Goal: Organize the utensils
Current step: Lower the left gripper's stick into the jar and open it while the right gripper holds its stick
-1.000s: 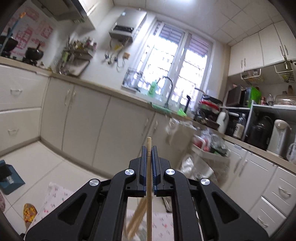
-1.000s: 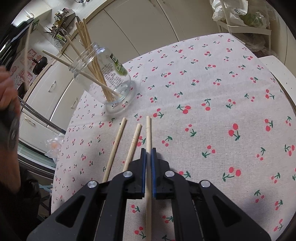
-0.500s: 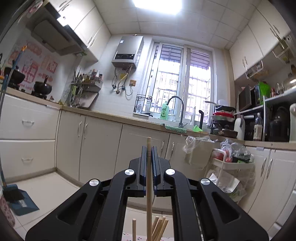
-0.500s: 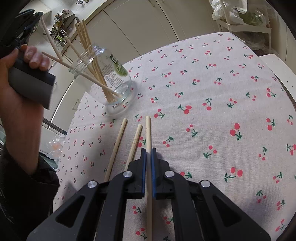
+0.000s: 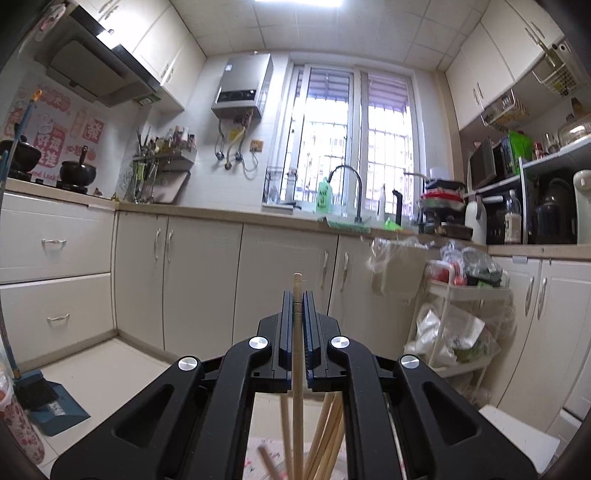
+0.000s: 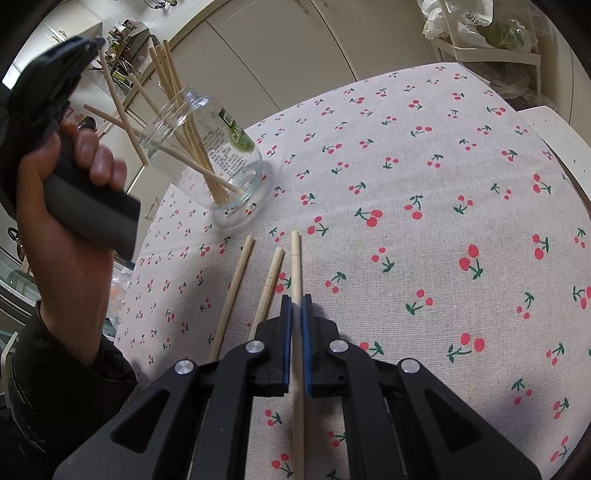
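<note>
Right wrist view: one chopstick (image 6: 295, 258) is clamped in the right claw (image 6: 296, 306), its far part lying over the cherry-print bench (image 6: 424, 177). Two loose chopsticks (image 6: 251, 280) lie just left of it. Beyond them, a glass jar (image 6: 218, 162) holds a bunch of chopsticks (leaning every which way). Left claw (image 5: 297, 302) is clenched on another chopstick (image 5: 297, 350), held upright above the jar's sticks (image 5: 325, 435).

Daylight through the window (image 5: 354, 140) blows out its panes; ceiling lamp (image 5: 299, 2) adds glare. My views bow at the dark corners (fisheye). Left hand (image 6: 70, 192) slightly blurred.
</note>
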Available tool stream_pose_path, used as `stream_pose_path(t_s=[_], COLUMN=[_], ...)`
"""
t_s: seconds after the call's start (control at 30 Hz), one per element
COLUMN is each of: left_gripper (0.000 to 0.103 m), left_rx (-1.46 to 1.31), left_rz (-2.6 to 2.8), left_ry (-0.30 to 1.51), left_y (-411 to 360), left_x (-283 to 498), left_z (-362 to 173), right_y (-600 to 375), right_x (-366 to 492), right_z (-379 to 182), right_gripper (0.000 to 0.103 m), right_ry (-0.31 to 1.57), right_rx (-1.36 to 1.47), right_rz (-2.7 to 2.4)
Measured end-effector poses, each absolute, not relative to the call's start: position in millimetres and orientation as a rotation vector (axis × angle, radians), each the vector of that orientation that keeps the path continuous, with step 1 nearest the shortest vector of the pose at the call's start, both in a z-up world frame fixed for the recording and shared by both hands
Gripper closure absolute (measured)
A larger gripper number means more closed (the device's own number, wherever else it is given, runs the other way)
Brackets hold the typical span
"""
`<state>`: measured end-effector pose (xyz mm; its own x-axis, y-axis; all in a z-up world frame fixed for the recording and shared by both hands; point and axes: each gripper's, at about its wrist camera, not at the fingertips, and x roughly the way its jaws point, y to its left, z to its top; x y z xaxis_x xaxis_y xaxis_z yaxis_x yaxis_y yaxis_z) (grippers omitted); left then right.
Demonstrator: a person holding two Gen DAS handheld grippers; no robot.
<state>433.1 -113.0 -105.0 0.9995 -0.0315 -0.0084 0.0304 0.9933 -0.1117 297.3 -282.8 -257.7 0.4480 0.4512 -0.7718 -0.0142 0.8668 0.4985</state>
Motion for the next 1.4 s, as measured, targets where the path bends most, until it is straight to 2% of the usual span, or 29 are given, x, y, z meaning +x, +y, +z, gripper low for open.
stream_pose_path(t_s=[0.27, 0.63, 1.23, 1.3, 1.37, 1.4], left_gripper=[0.098, 0.098, 0.098, 0.093, 0.069, 0.063], left_rx=[-0.154, -0.239, -0.12, -0.1, -0.087, -0.083], left_rz=[-0.033, -0.064, -0.082, -0.098, -0.107, -0.106], left_ry=[0.041, -0.053, 0.087, 0.105, 0.116, 0.117], left_y=[-98.0, -97.4, -109.9, -111.0, -110.4, -107.9], left_x=[431.8, 426.7, 432.4, 430.5, 424.7, 418.6], left_z=[-106.8, -60.6, -113.9, -115.2, -115.8, -116.1], right_y=[-283.8, -284.2, -283.0, -283.6, -286.2, -287.4], right_x=[297.7, 297.9, 297.7, 297.9, 297.7, 297.6], right_z=[-257.6, -258.1, -258.1, -258.5, -259.6, -260.0], right_gripper=[0.097, 0.097, 0.097, 0.097, 0.097, 0.097], right_ry=[1.076, 1.076, 1.069, 1.067, 1.066, 1.065], right_rx=[0.463, 0.466, 0.463, 0.469, 0.486, 0.497], right_rz=[0.301, 0.3, 0.304, 0.307, 0.311, 0.312])
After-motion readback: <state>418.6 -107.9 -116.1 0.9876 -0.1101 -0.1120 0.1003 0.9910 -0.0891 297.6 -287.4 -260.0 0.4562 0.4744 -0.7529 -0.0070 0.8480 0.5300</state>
